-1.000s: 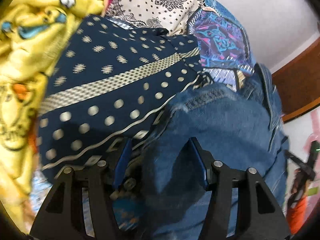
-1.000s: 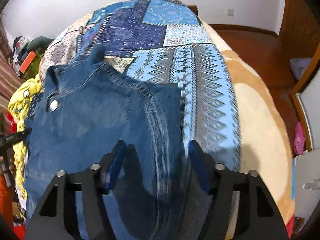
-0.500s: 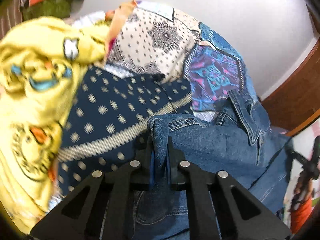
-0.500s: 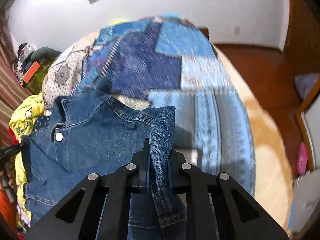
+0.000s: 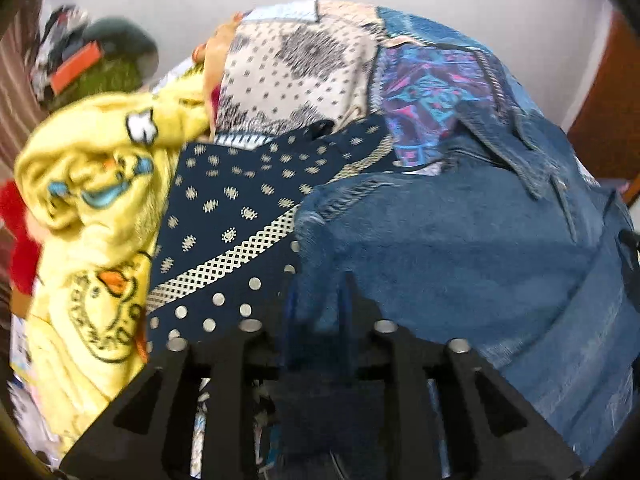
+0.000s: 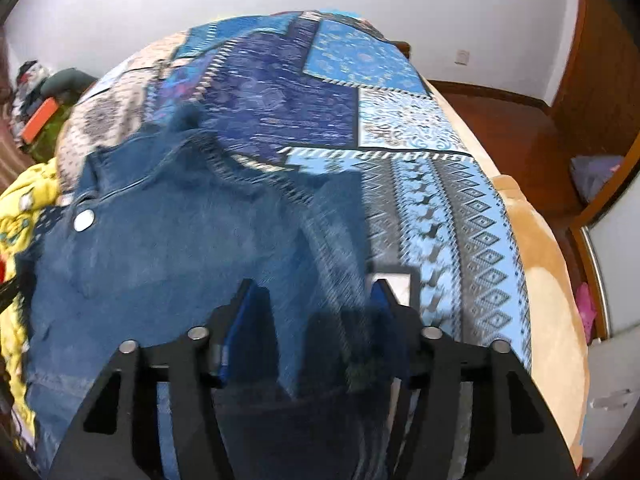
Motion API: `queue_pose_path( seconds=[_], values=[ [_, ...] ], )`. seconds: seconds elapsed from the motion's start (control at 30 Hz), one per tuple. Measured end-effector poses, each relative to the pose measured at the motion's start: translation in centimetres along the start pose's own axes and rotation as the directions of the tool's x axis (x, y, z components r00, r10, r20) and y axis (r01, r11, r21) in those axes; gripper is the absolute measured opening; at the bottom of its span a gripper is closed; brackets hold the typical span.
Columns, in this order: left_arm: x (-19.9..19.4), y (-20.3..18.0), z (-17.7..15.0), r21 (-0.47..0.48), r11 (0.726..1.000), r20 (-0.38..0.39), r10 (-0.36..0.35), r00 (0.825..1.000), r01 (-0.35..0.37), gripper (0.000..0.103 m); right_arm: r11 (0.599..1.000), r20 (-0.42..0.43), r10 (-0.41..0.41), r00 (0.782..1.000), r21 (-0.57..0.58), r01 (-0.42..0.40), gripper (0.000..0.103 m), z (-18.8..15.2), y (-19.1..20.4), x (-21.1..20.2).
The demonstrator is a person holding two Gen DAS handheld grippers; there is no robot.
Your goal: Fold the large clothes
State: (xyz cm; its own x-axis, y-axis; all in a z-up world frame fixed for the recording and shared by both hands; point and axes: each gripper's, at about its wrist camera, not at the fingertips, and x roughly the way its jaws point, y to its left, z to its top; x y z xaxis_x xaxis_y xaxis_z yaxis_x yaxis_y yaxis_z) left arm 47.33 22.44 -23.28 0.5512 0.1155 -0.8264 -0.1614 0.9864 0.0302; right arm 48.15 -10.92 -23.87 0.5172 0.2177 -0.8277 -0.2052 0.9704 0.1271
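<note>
Both grippers have just been opening. The left gripper (image 5: 320, 312) and the right gripper (image 6: 312, 300) stand parted over the denim jacket (image 6: 168, 264), apparently releasing its folded edge flat onto the patchwork bedspread (image 6: 400, 120).

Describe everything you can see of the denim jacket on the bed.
The denim jacket is blue, of thick worn cloth, with a collar, stitched seams and one round metal button near the collar. It lies spread on the patchwork bedspread, its one side on a dark dotted garment. Its near edge runs between the fingers of both hand-held grippers, left and right; blur hides any contact.
</note>
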Motion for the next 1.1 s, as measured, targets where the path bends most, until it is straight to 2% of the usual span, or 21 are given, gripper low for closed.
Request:
queue_pose_path(
  seconds=[0.1, 0.17, 0.2, 0.23, 0.27, 0.3, 0.43, 0.57, 0.77, 0.9, 1.03, 1.1],
  values=[
    [-3.5, -1.3, -0.4, 0.044, 0.999, 0.055, -0.032, 0.998, 0.03, 0.038, 0.999, 0.034, -0.027, 0.999, -0.043, 0.029, 0.065, -0.6, 0.8, -3.0],
    [-6.5, -2.4, -0.9, 0.088, 0.996, 0.106, -0.038, 0.994, 0.029, 0.055, 0.999, 0.051, -0.016, 0.999, -0.042, 0.019, 0.066, -0.9, 1.0, -5.1],
    [-7.9, -3.0, -1.2, 0.1, 0.995, 0.133, -0.038, 0.99, 0.025, 0.069, 0.999, 0.06, -0.012, 0.998, -0.038, 0.014, 0.071, -1.0, 1.1, -6.0],
    [-9.4, -3.5, -1.5, 0.111, 0.994, 0.161, -0.041, 0.986, 0.023, 0.077, 0.999, 0.077, -0.009, 0.997, -0.03, 0.011, 0.074, -1.3, 1.1, -7.4],
    [-11.1, -4.0, -2.0, 0.123, 0.992, 0.191, -0.05, 0.98, 0.027, 0.079, 1.0, 0.104, -0.004, 0.995, -0.019, 0.006, 0.083, -1.8, 1.0, -9.1],
    [-12.3, -4.3, -2.3, 0.132, 0.991, 0.209, -0.061, 0.976, 0.034, 0.082, 1.0, 0.134, 0.003, 0.991, -0.01, -0.001, 0.087, -2.2, 1.2, -10.6],
    [-17.4, -5.7, -4.3, 0.15, 0.987, 0.248, -0.094, 0.964, 0.058, 0.095, 1.0, 0.203, 0.026, 0.979, -0.007, -0.025, 0.088, -3.8, 1.8, -15.7],
    [-21.4, -6.0, -6.9, 0.125, 0.989, 0.247, -0.104, 0.963, 0.074, 0.099, 0.998, 0.252, 0.062, 0.966, -0.007, -0.062, 0.091, -6.2, 2.2, -20.4],
    [-24.2, -4.5, -11.4, 0.071, 0.99, 0.23, -0.134, 0.964, 0.121, 0.099, 0.998, 0.311, 0.032, 0.95, -0.06, -0.014, 0.101, -10.2, 3.0, -24.3],
    [-24.6, -2.9, -14.4, 0.018, 0.993, 0.195, -0.119, 0.974, 0.118, 0.099, 0.998, 0.289, 0.023, 0.957, -0.065, -0.005, 0.102, -13.2, 3.1, -24.4],
    [-24.4, -0.9, -18.2, -0.067, 0.987, 0.169, -0.135, 0.976, 0.148, 0.099, 0.997, 0.224, 0.028, 0.974, -0.071, -0.013, 0.102, -16.2, 3.3, -23.4],
    [-23.9, -0.4, -20.0, -0.078, 0.986, 0.143, -0.133, 0.981, 0.146, 0.099, 0.998, 0.193, 0.017, 0.981, -0.062, -0.005, 0.102, -17.6, 3.1, -22.5]
  ],
)
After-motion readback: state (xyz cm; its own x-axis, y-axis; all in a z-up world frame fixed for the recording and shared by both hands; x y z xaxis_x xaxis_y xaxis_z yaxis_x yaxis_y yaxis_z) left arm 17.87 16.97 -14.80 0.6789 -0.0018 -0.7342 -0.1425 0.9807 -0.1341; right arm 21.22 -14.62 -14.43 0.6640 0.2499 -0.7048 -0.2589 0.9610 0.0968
